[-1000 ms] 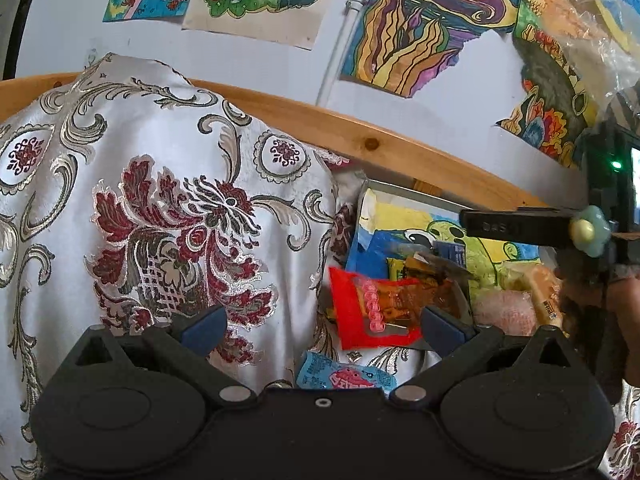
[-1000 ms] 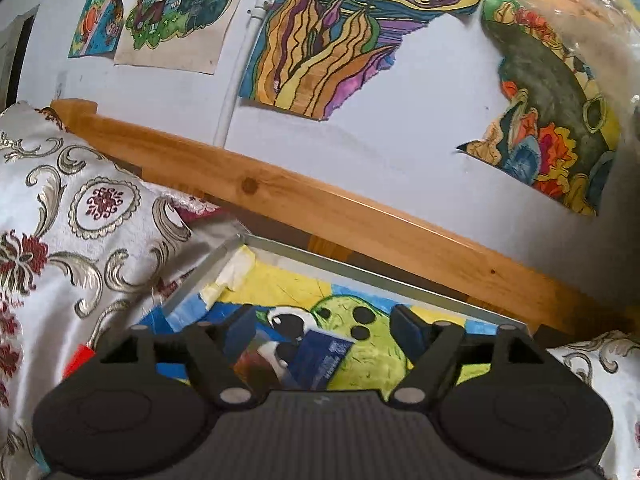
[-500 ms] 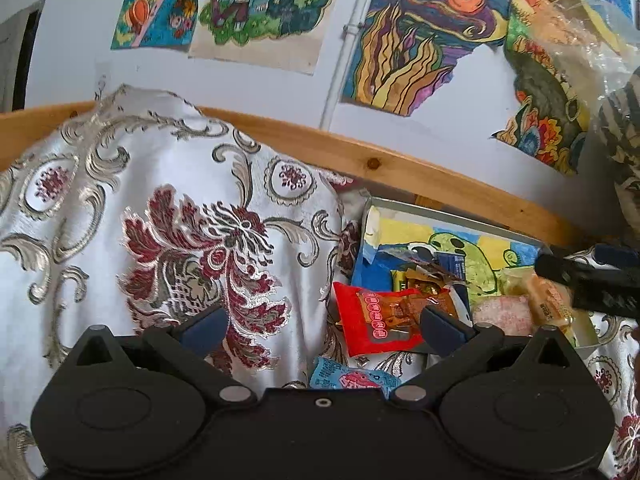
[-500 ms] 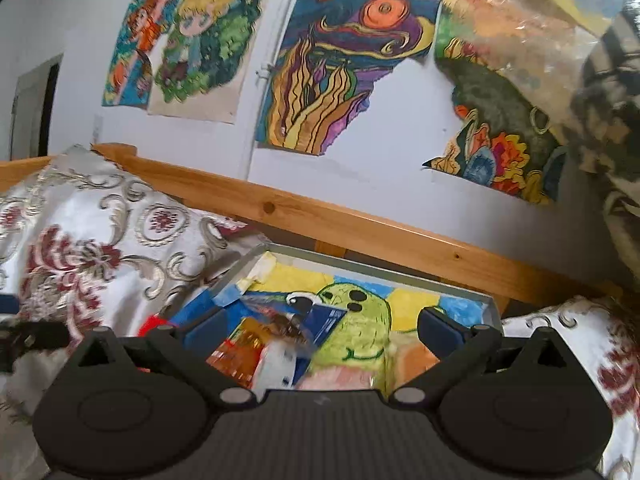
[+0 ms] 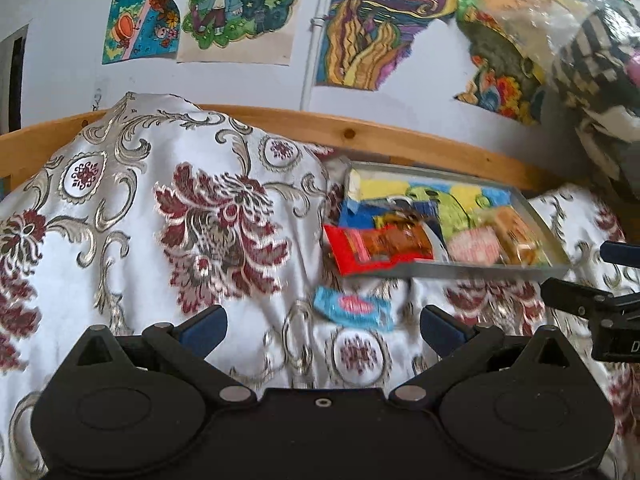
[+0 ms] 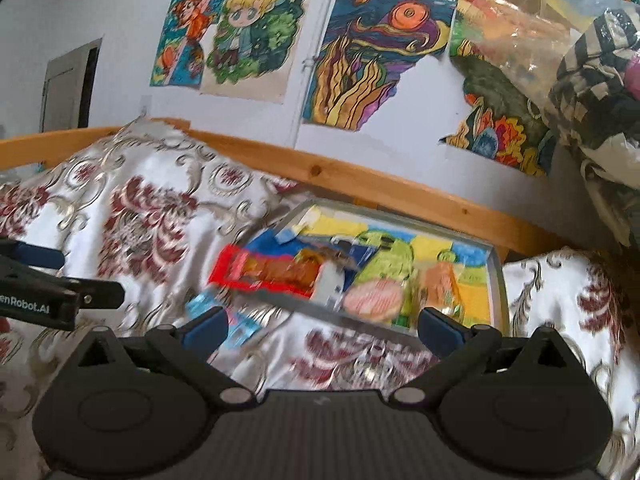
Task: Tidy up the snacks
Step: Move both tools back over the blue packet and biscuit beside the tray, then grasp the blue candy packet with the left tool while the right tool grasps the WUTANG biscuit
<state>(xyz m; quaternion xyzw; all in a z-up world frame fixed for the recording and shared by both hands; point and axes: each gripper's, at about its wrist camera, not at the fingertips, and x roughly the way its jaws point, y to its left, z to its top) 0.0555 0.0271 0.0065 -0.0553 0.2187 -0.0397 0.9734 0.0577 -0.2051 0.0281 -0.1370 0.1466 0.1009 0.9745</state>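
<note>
From my left hand-held gripper [image 5: 322,326], whose blue-padded fingers stand wide apart and empty at the bottom of the frame, I look over a white bedspread [image 5: 120,240] patterned in dark red and silver. A small blue snack packet [image 5: 352,312] lies on the bedspread just above the gap between the fingers, and right of centre a grey tray [image 5: 472,270] holds blurred snacks, with a red packet [image 5: 380,250] hanging over its left corner. At the right edge I see part of the right hand-held gripper [image 5: 592,300], and colourful drawings [image 5: 372,28] cover the wall across the top.
</note>
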